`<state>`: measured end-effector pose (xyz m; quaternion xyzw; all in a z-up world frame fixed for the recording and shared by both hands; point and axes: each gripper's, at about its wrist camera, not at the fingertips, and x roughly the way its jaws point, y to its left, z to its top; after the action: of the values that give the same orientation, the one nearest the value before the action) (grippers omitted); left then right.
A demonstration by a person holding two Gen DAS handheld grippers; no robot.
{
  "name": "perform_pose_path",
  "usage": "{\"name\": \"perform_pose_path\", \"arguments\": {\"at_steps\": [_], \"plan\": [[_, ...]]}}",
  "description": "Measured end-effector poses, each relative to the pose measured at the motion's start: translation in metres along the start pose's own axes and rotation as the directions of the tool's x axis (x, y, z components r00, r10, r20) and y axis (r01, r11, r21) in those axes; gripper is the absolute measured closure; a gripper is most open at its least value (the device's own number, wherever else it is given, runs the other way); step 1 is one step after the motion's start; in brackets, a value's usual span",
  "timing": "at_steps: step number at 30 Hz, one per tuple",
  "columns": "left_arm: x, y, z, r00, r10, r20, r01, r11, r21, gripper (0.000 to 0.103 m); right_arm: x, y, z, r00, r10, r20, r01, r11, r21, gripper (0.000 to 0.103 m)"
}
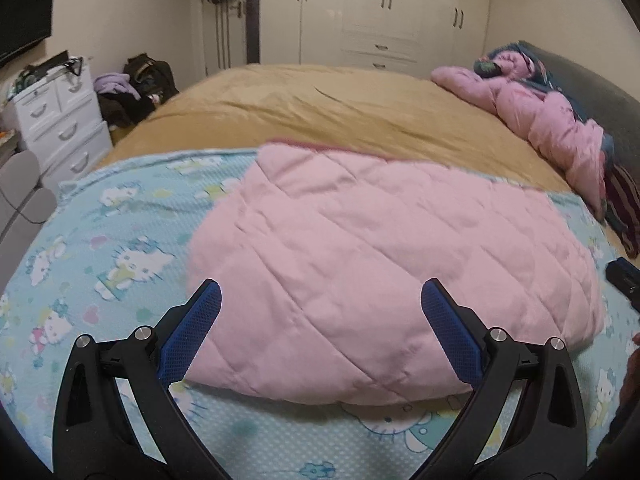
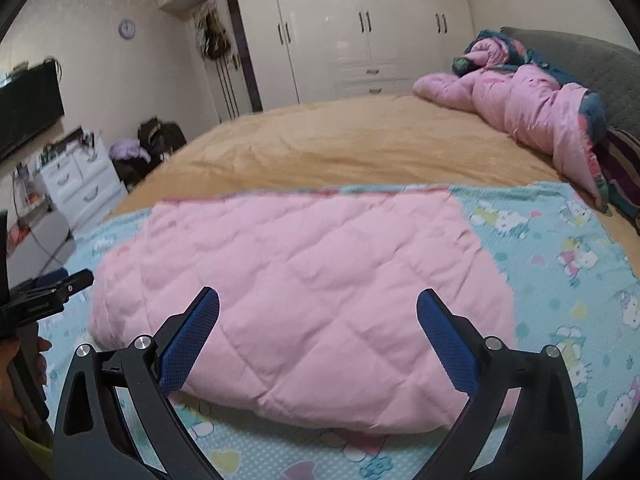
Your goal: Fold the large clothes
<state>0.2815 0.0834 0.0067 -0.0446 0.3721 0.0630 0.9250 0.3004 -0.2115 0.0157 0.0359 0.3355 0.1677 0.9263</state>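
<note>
Here the pink quilted cover [image 1: 380,272] lies folded into a thick pad on a light blue cartoon-print sheet [image 1: 100,248], which is spread over the near part of a bed with a mustard-yellow bedspread [image 1: 320,108]. The left hand-held gripper [image 1: 320,320] hangs above the near edge of the pink cover with its two blue-padded fingers spread wide; nothing is between them and they touch no cloth. The right hand-held gripper [image 2: 318,328] is the same: fingers wide apart, empty, held over the near edge of the cover and clear of it. In the right wrist view the left tool shows at the far left edge, with a few fingers of the person's hand [image 2: 36,360] around its handle. In the left wrist view a dark bit of the right tool shows at the right edge.

At the head of the bed a second pink padded garment [image 1: 540,116] lies crumpled against a grey headboard [image 1: 580,76]. A white wardrobe [image 1: 380,12] stands along the far wall. A white chest of drawers [image 1: 60,120] stands left of the bed, with a heap of dark bags and clothes [image 1: 136,88] on the floor beside it
</note>
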Motion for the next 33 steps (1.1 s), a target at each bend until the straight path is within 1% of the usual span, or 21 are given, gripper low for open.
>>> {"name": "perform_pose_path", "arguments": {"at_steps": [1,3,4,6,7,10,14,16,17,18,20,22,23,26,29,33], "plan": [[0.004,-0.004,-0.003,1.000,-0.012,-0.009,0.013,1.000,0.005,0.009,0.006,0.004,-0.003,1.000,-0.005,-0.015,0.005,1.000,-0.015,0.004],[0.014,-0.017,-0.010,0.997,-0.069,-0.027,0.070,0.997,0.035,0.009,0.019,0.011,-0.008,0.998,-0.014,-0.055,0.011,0.999,-0.043,0.004],[0.020,-0.023,-0.014,0.997,-0.068,-0.044,0.071,0.996,0.052,0.009,0.026,0.013,-0.012,0.997,-0.020,-0.078,0.016,0.999,-0.051,0.004],[0.038,-0.035,-0.024,0.994,-0.044,-0.101,0.054,0.994,0.098,0.009,0.042,0.015,-0.020,0.989,-0.039,-0.143,0.030,0.997,-0.065,0.004],[0.044,-0.037,-0.028,0.994,-0.027,-0.108,0.039,0.993,0.114,0.009,0.049,0.016,-0.024,0.985,-0.049,-0.165,0.037,0.996,-0.075,0.004],[0.053,-0.034,-0.031,0.991,-0.039,-0.126,0.052,0.994,0.100,0.008,0.064,0.016,-0.031,0.978,-0.065,-0.197,0.048,0.995,-0.089,0.004],[0.058,-0.031,-0.037,0.991,-0.067,-0.112,0.078,0.993,0.089,0.008,0.070,0.012,-0.036,0.981,-0.042,-0.189,0.031,0.998,-0.062,0.004],[0.053,-0.028,-0.033,0.990,-0.080,-0.114,0.090,0.992,0.083,0.008,0.064,0.012,-0.033,0.985,-0.026,-0.173,0.016,0.998,-0.059,0.004],[0.050,-0.028,-0.030,0.991,-0.082,-0.110,0.091,0.992,0.081,0.008,0.056,0.009,-0.029,0.988,-0.011,-0.152,0.004,0.999,-0.045,0.004],[0.045,-0.025,-0.027,0.992,-0.074,-0.101,0.082,0.993,0.081,0.008,0.045,0.002,-0.023,0.994,0.014,-0.106,-0.015,1.000,-0.010,0.004],[0.036,-0.019,-0.021,0.997,-0.041,-0.070,0.047,0.995,0.087,0.008,0.029,-0.016,-0.013,0.999,0.026,-0.046,-0.023,0.998,0.062,0.004],[0.035,-0.012,-0.016,0.997,-0.024,-0.067,0.030,0.996,0.084,0.008,0.022,-0.031,-0.008,0.999,0.039,-0.036,-0.035,0.994,0.100,0.004],[0.036,-0.004,-0.013,0.998,-0.012,-0.068,0.017,0.997,0.071,0.008,0.021,-0.039,-0.007,0.999,0.036,-0.039,-0.032,0.993,0.113,0.004],[0.039,0.013,-0.008,0.997,0.011,-0.070,-0.008,0.999,0.043,0.008,0.019,-0.063,-0.006,0.999,-0.005,-0.050,0.013,0.989,0.150,0.004],[0.040,0.030,-0.003,0.997,0.042,-0.058,-0.042,0.999,0.004,0.008,0.016,-0.085,-0.007,0.998,-0.033,-0.052,0.042,0.980,0.193,0.004],[0.043,0.056,0.003,0.996,0.072,-0.052,-0.074,0.997,-0.036,0.008,0.017,-0.107,-0.006,0.996,-0.075,-0.055,0.084,0.976,0.199,0.004]]}}
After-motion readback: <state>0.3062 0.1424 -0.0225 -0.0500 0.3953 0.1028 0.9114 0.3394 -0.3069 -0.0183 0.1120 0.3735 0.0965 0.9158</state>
